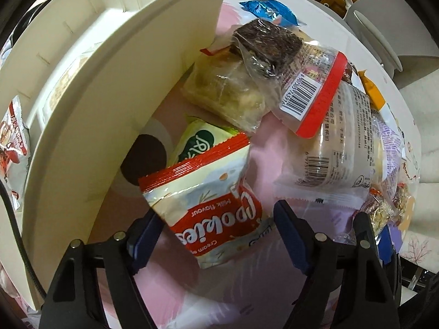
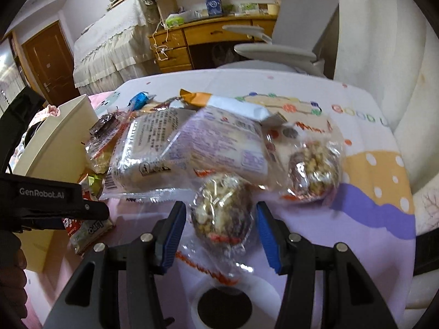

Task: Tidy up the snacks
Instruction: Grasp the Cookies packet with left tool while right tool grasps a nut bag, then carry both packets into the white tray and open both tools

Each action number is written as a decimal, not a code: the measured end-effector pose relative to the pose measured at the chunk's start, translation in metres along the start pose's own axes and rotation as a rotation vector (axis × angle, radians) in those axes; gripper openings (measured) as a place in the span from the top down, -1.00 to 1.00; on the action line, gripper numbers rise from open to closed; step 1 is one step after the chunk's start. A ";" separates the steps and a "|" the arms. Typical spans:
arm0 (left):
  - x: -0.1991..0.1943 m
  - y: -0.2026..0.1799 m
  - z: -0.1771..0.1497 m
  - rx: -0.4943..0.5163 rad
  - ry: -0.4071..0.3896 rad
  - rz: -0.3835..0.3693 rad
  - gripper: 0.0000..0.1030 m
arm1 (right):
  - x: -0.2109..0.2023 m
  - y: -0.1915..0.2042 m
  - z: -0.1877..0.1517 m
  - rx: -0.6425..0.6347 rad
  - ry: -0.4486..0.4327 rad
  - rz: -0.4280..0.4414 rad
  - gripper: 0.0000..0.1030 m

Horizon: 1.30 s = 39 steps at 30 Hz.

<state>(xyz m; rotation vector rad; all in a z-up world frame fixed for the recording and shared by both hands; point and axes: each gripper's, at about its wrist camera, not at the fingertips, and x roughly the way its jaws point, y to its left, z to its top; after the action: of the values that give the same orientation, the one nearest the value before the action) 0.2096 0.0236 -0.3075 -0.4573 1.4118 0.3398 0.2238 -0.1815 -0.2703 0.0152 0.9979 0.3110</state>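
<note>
A red-and-white "Cookies" packet (image 1: 214, 205) lies on the pink tablecloth between the blue pads of my left gripper (image 1: 216, 233). The gripper points straight down, and the right pad stands clear of the packet, so it is open. Beside it on the left stands the white organizer box (image 1: 82, 82). My right gripper (image 2: 221, 235) is open around a nut-covered chocolate ball in clear wrap (image 2: 222, 208), with a thin gap at each pad. A second such ball (image 2: 315, 164) lies further right.
A heap of snacks fills the cloth: green packet (image 1: 197, 139), pale cake (image 1: 227, 93), dark brownie (image 1: 266, 41), barcode packet (image 1: 310, 93), purple-print packet (image 2: 219, 142). The left gripper's black body (image 2: 41, 200) is at the left. A grey chair (image 2: 274, 46) stands behind the table.
</note>
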 end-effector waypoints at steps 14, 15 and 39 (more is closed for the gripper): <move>-0.001 -0.019 0.006 0.025 -0.032 0.077 0.10 | 0.008 0.011 0.000 -0.077 0.019 -0.043 0.13; -0.002 -0.020 0.006 0.026 -0.029 0.079 0.10 | 0.008 0.011 0.000 -0.081 0.021 -0.045 0.14; -0.081 -0.026 -0.044 0.178 0.027 -0.042 0.10 | -0.062 0.016 0.008 -0.059 0.070 -0.099 0.25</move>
<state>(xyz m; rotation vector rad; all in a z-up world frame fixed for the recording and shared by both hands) 0.1734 -0.0174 -0.2286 -0.3459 1.4421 0.1728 0.1957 -0.1810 -0.2125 -0.0992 1.0550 0.2515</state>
